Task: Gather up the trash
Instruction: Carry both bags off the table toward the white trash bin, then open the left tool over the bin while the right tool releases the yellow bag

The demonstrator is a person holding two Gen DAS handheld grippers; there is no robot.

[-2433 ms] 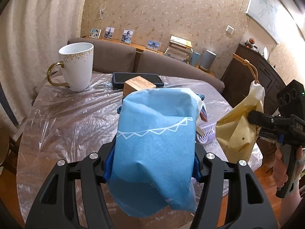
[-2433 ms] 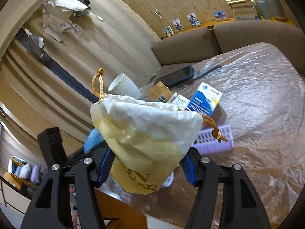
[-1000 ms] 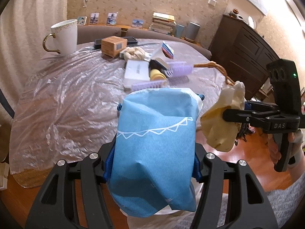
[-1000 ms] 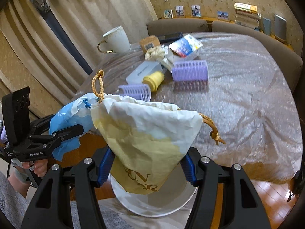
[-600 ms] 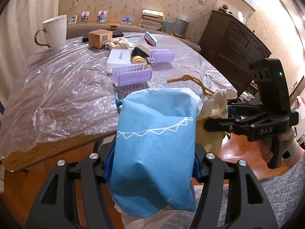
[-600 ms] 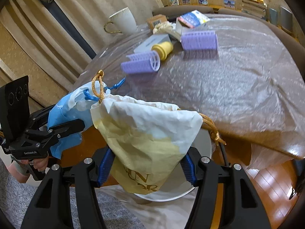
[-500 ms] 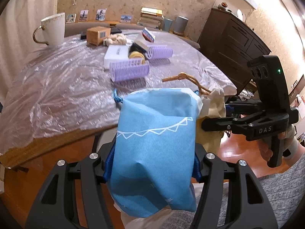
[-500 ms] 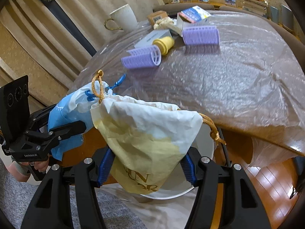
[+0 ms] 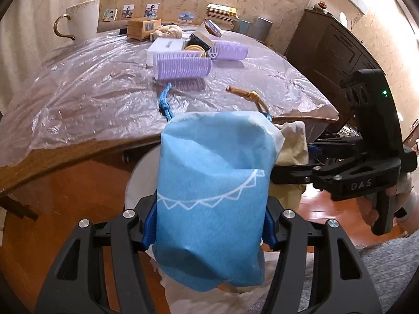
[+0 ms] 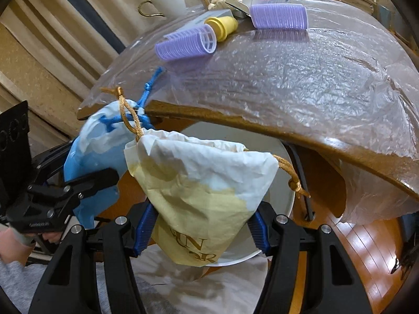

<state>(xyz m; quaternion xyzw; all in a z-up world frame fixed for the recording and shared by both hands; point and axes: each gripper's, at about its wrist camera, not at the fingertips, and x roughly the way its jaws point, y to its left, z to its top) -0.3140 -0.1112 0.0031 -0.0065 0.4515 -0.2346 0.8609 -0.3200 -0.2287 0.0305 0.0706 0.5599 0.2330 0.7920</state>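
Since the earlier frames I've brought both bags down off the table [image 9: 78, 99] edge, so the white bin [image 10: 282, 183] now sits low in the frame right beneath them. My left gripper [image 9: 209, 225] is tightening on the blue bag [image 9: 212, 183], and my right gripper [image 10: 201, 225] clamps the yellow bag [image 10: 199, 183] at centre frame. I judge this the drop-off step: next I must centre each bag over the bin's mouth, then let go.

There were two drawstring bags, one blue bag [image 9: 212, 196] and one yellow bag [image 10: 199, 196]. Two purple hair rollers [image 10: 186, 42] lay on the table. There was one white mug [image 9: 83, 17], one yellow cup [image 10: 222, 27] and one brown box [image 9: 143, 27]. Two grippers showed, and four little photos stood at the back.
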